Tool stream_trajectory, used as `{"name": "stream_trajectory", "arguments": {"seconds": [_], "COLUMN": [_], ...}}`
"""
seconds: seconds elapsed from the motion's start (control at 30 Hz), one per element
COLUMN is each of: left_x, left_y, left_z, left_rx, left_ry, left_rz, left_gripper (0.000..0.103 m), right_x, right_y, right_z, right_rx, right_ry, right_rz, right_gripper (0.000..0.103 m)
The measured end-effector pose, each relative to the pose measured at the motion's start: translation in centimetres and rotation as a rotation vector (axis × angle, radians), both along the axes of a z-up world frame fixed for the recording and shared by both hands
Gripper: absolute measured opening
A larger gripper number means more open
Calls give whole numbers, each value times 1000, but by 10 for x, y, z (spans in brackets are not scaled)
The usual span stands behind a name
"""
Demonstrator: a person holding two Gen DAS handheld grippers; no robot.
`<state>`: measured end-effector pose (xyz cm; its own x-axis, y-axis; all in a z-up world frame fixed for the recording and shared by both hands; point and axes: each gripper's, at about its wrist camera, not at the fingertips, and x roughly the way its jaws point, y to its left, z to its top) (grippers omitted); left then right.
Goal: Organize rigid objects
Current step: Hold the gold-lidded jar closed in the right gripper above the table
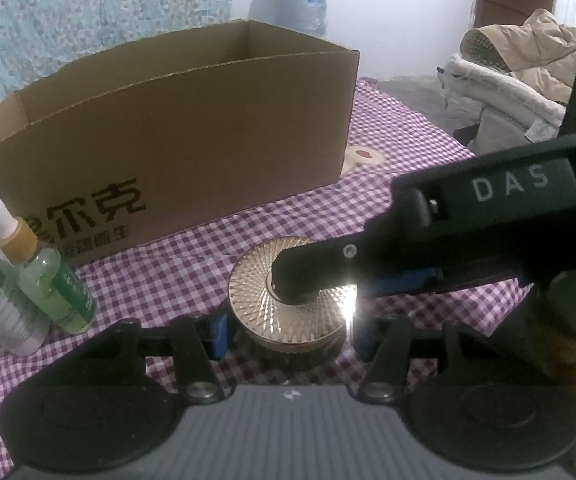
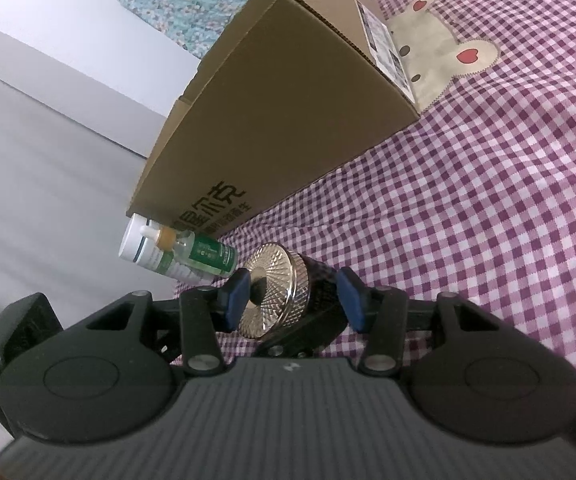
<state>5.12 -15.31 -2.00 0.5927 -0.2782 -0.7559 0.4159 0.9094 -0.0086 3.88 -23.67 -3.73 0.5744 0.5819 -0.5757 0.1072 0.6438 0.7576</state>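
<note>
Gold-lidded jar sits on the checked cloth before a cardboard box, clamped between the left gripper pads. Right gripper also grips it, top and bottom.

Each of the 2 views sits on a gripper and looks forward along its 2 fingers, tilted downward at the checked cloth. The left wrist view is upright and close to the jar just ahead, with the cardboard box beyond it and the room's far wall behind. The right wrist view is rolled sideways, so the cloth runs up its right side; it is equally near the jar. Both views share the jar, the box and the 2 bottles beside it.
</note>
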Motion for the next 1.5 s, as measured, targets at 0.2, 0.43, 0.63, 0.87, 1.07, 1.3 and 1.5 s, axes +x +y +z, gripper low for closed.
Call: {"name": "stream_trajectory", "arguments": {"seconds": [0.2,0.43,0.63,0.87,1.07,1.3,1.5], "left_x": [-1,-1,1,2,2,4,7], "left_y": [-1,4,8,11,10,9,5], "left_z": [0,3,4,3,3,5,3], "left_rx": [2,5,11,7,4,0,3], "left_ry": [-10,-16,-21,-15,-14,-30,-26], "left_rz": [3,15,29,37,39,36,29], "left_gripper": [57,57,57,57,57,57,57], "right_x": [2,8,17,22,23,25,25], "right_y": [-3,2,7,14,17,13,10], "right_z": [0,0,1,-2,-4,0,-1], "right_rx": [7,11,10,6,2,-6,-10], "right_ry": [3,3,-6,-1,2,-14,-12], "right_rz": [0,15,36,48,49,49,40], "right_gripper": [48,48,48,48,48,48,48]}}
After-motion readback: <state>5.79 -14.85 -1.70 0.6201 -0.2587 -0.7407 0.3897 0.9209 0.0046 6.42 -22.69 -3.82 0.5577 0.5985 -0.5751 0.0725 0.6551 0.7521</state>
